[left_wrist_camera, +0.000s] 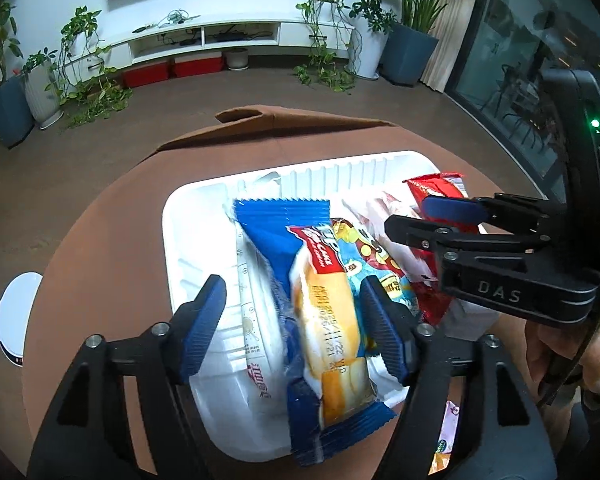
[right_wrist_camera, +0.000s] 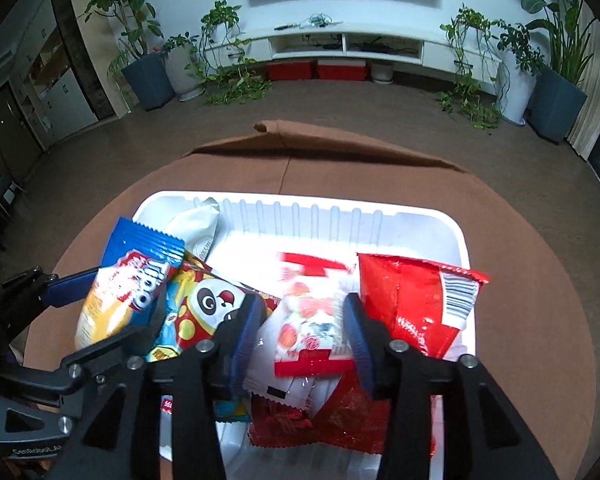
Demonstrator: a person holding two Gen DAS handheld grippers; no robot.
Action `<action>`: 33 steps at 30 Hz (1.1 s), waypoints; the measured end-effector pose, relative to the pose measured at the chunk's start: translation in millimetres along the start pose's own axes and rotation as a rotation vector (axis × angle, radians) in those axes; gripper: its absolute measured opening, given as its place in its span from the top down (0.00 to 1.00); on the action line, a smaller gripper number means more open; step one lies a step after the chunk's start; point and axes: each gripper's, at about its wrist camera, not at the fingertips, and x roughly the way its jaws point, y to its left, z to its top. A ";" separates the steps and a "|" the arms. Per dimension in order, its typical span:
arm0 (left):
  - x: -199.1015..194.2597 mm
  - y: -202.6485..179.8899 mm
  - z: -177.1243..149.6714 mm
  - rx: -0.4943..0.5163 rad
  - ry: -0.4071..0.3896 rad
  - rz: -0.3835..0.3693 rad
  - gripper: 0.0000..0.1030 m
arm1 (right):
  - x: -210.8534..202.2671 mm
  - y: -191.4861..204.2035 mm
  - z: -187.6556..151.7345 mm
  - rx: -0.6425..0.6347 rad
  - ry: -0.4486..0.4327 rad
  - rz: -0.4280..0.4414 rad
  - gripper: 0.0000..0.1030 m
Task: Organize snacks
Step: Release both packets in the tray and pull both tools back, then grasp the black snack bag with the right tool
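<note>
Left wrist footage was filled by a blue cake packet [left_wrist_camera: 332,320] lying lengthwise in a white tray [left_wrist_camera: 180,240] on a brown round table [left_wrist_camera: 100,232]. The left gripper [left_wrist_camera: 292,308] was held with its jaws spread on either side of the packet, and no pad was seen pressing on it. "Cake" and a printed date line could be read on the wrapper, and "DAS" was read on the right gripper [left_wrist_camera: 432,216], which reached in from 3 o'clock. Part of a hand [left_wrist_camera: 556,352] was seen at 4 o'clock, and a white round object [left_wrist_camera: 18,320] on the floor at 9 o'clock; neither was shown by the other camera.

Right wrist footage alone showed a white and red sweets bag [right_wrist_camera: 312,320] between the parted jaws of the right gripper [right_wrist_camera: 304,332]; whether the pads touched it could not be told. A red packet [right_wrist_camera: 416,304] with a barcode lay at 3 o'clock of it, and a panda packet [right_wrist_camera: 204,312] at 9 o'clock, all in the tray [right_wrist_camera: 420,224]. The left gripper [right_wrist_camera: 92,304] was seen at 9 o'clock beside the cake packet [right_wrist_camera: 116,296]. Both grippers were tilted steeply down towards the tray.
</note>
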 end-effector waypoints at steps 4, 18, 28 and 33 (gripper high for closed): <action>-21.9 2.3 -3.7 -0.013 -0.036 0.010 0.23 | -23.9 0.1 2.0 0.011 -0.047 0.013 0.43; -151.9 -17.5 -88.4 0.007 -0.265 0.001 0.00 | -188.4 -41.9 -84.3 0.243 -0.345 0.415 0.00; -160.7 -19.3 -204.2 -0.206 -0.083 -0.097 0.00 | -201.7 -17.5 -203.2 0.178 -0.259 0.315 0.00; -168.9 -21.5 -234.0 -0.239 -0.063 -0.103 0.00 | -191.3 11.8 -212.7 0.052 -0.209 0.309 0.05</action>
